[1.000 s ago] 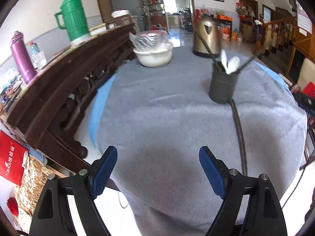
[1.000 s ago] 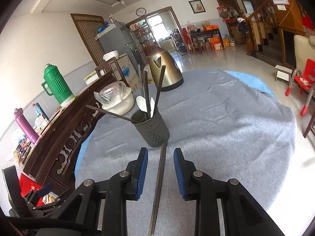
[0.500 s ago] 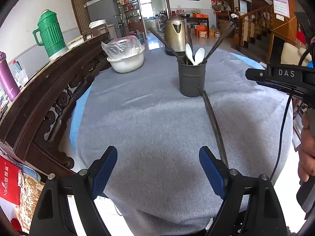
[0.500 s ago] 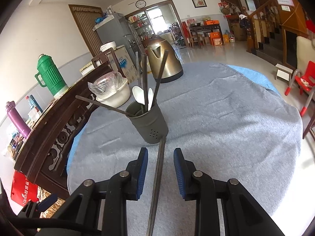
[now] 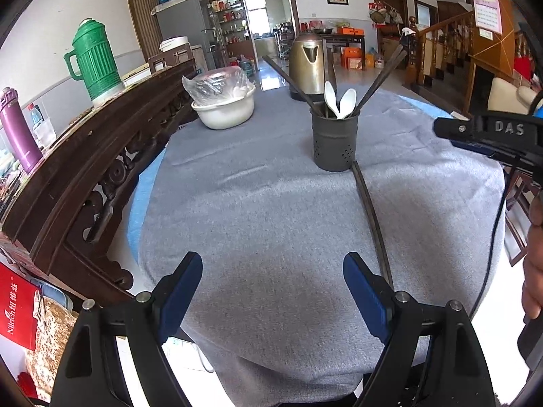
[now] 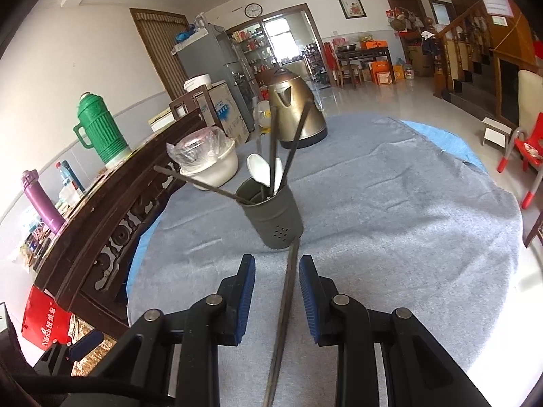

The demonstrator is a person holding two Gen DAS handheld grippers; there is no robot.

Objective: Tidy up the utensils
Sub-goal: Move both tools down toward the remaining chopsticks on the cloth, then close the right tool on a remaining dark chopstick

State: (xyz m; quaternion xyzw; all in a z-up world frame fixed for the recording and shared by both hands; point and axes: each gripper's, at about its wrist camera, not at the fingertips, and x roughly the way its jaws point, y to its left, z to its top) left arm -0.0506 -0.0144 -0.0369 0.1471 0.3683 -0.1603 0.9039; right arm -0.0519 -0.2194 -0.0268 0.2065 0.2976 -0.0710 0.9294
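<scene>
**Grippers Positioned Over Loose Chopstick, Holder Beyond**

The right gripper (image 6: 276, 291) hovered low over the grey tablecloth (image 6: 390, 224) with its blue pads set narrow. A single dark chopstick (image 6: 283, 308) lay on the cloth and ran between the pads; a gap showed on each side, so neither pad pressed on it. The left gripper (image 5: 273, 291) stood wide, with nothing between its pads, at the near edge of the table. In the left wrist view the chopstick (image 5: 371, 217) lay to the right of that gripper's right pad.

The far tip of the chopstick reached the base of the utensil holder (image 6: 273, 218), a dark perforated cup standing upright on the cloth. The holder contained two white spoons (image 6: 259, 169) and several dark chopsticks (image 6: 295, 142) that leaned outward.

Farther off, a white bowl (image 6: 215, 171) covered with clear plastic sat to the left of the holder. A metal kettle (image 6: 293, 108) stood at the far edge of the table.
</scene>
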